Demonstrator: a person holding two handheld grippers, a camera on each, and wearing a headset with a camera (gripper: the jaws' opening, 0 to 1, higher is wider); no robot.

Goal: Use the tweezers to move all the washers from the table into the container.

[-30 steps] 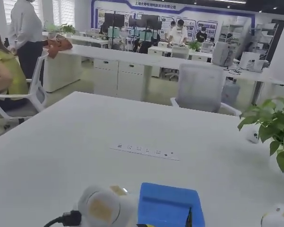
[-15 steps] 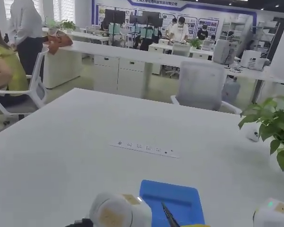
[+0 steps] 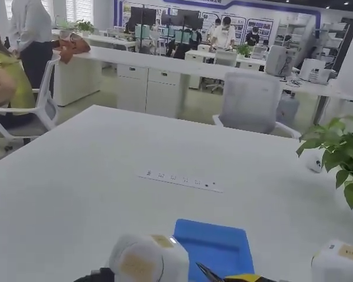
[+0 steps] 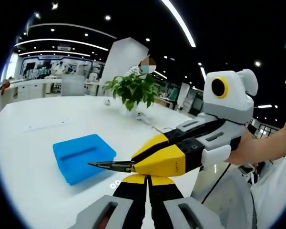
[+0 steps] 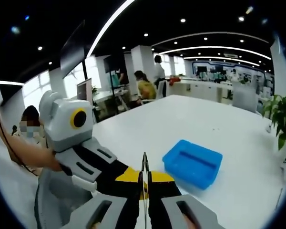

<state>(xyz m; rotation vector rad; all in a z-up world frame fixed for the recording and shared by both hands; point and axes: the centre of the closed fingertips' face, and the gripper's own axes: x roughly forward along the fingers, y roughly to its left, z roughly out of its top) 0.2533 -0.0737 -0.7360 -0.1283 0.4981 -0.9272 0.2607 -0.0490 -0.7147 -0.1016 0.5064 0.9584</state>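
The blue container [image 3: 212, 245] stands on the white table close in front of me, also seen in the left gripper view [image 4: 81, 155] and the right gripper view [image 5: 193, 162]. My right gripper [image 5: 144, 183] is shut on the thin dark tweezers [image 5: 144, 167], which point forward along its jaws. In the left gripper view it comes in from the right, and the tweezers' tip [image 4: 95, 164] hovers beside the container. Small pale washers [image 4: 115, 183] lie on the table under that tip. My left gripper [image 4: 148, 180] sits just below the right one's yellow jaws, shut with nothing seen in it.
A potted green plant [image 3: 341, 155] stands at the table's right side. A power strip [image 3: 179, 181] is set into the table's middle. An office chair [image 3: 250, 106] is at the far edge, and people sit and stand at desks beyond.
The head camera has tipped slightly. The tweezers' tip has swung from upright over the container's near edge to lower and flatter. The left gripper has hardly moved.
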